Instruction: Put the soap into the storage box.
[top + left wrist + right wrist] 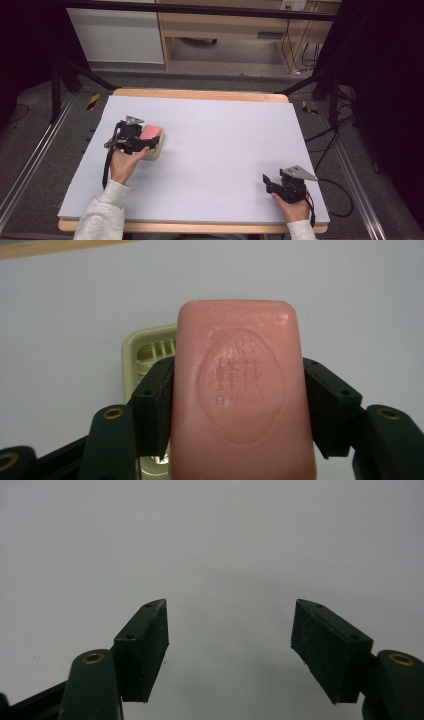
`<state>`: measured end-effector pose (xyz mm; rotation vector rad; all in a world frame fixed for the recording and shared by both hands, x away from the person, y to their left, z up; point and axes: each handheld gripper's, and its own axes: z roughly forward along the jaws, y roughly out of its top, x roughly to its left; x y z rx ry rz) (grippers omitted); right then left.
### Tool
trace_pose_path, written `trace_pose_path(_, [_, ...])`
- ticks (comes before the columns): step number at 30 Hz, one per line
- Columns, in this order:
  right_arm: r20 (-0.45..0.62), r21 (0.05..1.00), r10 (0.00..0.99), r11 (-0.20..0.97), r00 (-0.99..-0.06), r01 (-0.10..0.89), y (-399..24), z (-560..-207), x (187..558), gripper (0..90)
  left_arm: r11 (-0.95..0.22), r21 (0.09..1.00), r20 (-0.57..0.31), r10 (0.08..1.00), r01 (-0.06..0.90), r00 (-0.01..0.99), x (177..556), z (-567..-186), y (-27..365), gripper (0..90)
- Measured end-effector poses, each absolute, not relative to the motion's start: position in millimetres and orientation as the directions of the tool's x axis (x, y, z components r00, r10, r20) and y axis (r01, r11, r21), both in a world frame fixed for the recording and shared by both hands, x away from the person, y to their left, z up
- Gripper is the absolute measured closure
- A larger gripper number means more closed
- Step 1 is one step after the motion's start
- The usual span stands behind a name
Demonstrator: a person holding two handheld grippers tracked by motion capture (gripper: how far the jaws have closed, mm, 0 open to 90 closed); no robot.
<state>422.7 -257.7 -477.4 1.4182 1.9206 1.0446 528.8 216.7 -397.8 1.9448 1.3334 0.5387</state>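
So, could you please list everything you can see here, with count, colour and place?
soap bar: one, pink, clamped between the left tongs, above the dish
soap dish: one, pale cream with a slotted floor, on the sheet at the table's left
table sheet: one, light grey, covering the wooden table
cabinet: one, wooden, behind the table
left tongs: one, black, shut on the soap bar
right tongs: one, black, open, low over the sheet at the near right
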Motion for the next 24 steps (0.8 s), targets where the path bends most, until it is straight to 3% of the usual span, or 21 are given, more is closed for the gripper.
trace_pose_path(24, [0.036,0.822,0.944,0.159,-0.328,0.546,-254,-478,424,30.7,-0.201,0.737,-0.036,0.942,0.646,0.334,554,-420,223,37.2])
